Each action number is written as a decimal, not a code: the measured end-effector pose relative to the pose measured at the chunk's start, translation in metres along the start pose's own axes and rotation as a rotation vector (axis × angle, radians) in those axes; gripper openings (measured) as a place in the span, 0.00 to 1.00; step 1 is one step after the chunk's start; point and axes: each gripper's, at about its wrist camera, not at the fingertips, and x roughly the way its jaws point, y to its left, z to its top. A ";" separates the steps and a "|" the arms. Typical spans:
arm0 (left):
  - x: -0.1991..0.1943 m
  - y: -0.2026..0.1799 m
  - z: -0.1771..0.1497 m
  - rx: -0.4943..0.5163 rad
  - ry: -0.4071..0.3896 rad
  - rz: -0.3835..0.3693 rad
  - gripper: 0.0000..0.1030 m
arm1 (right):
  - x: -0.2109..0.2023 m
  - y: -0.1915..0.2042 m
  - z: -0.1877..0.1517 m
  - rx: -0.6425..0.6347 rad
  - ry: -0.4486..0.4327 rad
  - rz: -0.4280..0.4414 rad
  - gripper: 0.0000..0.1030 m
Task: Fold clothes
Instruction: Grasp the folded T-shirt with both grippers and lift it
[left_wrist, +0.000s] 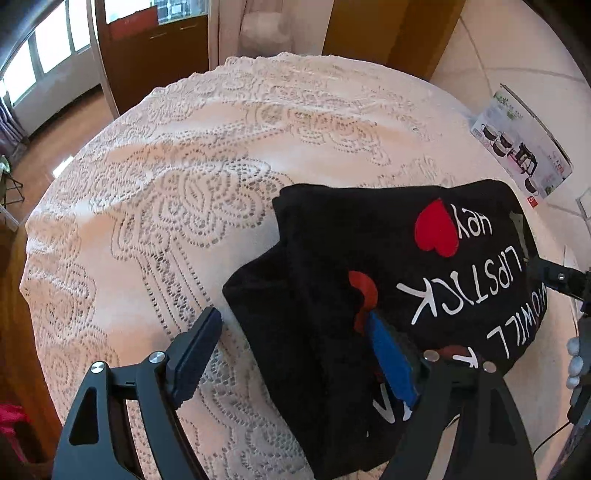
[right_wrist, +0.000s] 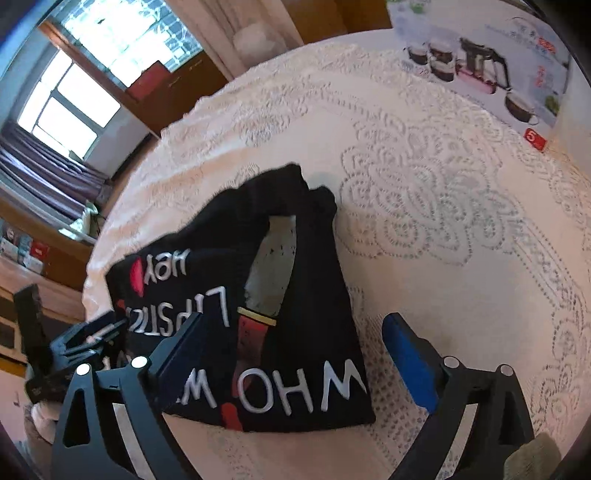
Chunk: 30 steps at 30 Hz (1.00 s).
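Sunlit windows and wood panelling ring a round table draped in a cream lace cloth, which fills most of both views. Far ahead and to the right of both grippers, a printed box showing glass cups rests at the table edge. Close in front lies the black printed T-shirt, gathered into a compact, layered bundle with its white lettering and red heart facing up; its edges are uneven, so I judge the folding well advanced but perhaps lacking a last tuck or squaring. The left gripper stands wide, one finger over the lace, the blue-padded one above the shirt. The right gripper is likewise spread wide, straddling the bundle's near corner, holding nothing.
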 end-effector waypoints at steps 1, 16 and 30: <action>0.000 0.000 0.000 0.004 -0.001 -0.003 0.76 | 0.002 0.000 0.000 -0.005 -0.002 0.000 0.94; 0.008 -0.007 0.006 0.031 0.002 -0.100 0.32 | 0.011 0.022 0.002 -0.081 0.024 -0.025 0.65; 0.005 -0.008 0.016 0.113 0.026 -0.160 0.16 | 0.001 0.033 -0.013 0.003 0.028 -0.108 0.25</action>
